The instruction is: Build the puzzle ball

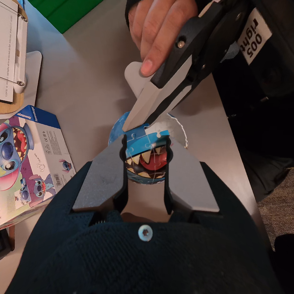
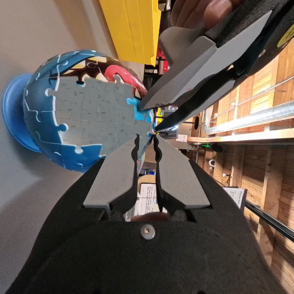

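Puzzle ball (image 1: 147, 160), half-built and open at the top, sits on its blue stand (image 2: 12, 114) on the grey table (image 1: 89, 82). Left gripper (image 1: 146, 143) clamps the shell's toothy side. Right gripper (image 2: 145, 136), fingers slightly apart, hovers at the rim's light-blue piece (image 2: 140, 113). Puzzle box (image 1: 31, 152) lies nearby, contents hidden.

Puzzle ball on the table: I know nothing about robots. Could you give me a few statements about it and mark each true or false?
1. The puzzle ball is finished and closed. False: a large gap still shows its grey inside.
2. The ball rests on a blue stand. True.
3. Both grippers are far from the ball. False: the left gripper and the right gripper both have their tips at its open rim.
4. A colourful puzzle box lies on the table. True.
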`<state>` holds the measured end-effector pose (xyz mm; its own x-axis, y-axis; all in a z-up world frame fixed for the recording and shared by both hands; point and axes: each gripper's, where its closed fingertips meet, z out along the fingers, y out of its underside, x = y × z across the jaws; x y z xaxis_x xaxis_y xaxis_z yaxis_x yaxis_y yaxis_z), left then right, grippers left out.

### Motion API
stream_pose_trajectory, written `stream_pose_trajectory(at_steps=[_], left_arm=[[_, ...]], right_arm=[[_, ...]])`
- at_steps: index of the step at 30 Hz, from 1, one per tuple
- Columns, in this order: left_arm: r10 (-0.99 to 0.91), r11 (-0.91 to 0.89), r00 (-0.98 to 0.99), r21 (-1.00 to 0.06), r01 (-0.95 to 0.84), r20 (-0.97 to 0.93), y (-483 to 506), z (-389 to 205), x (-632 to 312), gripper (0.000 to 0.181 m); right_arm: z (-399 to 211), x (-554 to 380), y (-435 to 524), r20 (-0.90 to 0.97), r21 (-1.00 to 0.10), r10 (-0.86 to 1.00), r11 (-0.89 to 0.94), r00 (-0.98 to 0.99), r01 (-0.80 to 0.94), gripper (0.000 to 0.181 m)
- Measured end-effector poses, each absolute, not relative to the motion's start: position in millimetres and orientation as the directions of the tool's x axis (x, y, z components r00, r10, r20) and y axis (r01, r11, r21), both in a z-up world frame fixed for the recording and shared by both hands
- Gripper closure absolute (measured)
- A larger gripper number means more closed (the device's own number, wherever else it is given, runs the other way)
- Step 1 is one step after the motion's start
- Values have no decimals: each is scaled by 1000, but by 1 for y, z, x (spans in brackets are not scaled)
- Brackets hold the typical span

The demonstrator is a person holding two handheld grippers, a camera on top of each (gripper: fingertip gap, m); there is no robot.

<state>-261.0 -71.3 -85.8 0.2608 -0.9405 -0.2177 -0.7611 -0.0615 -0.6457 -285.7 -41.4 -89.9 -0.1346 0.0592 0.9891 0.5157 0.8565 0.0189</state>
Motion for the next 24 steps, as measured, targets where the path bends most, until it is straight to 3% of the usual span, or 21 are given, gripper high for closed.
stream_pose_trajectory(at_steps=[24], left_arm=[[-944,-56,250,-642,-765,-216,-73,-87,-263,134]], right_arm=[[-83,-285,-48,989,146,-127,911,-74,386,175]])
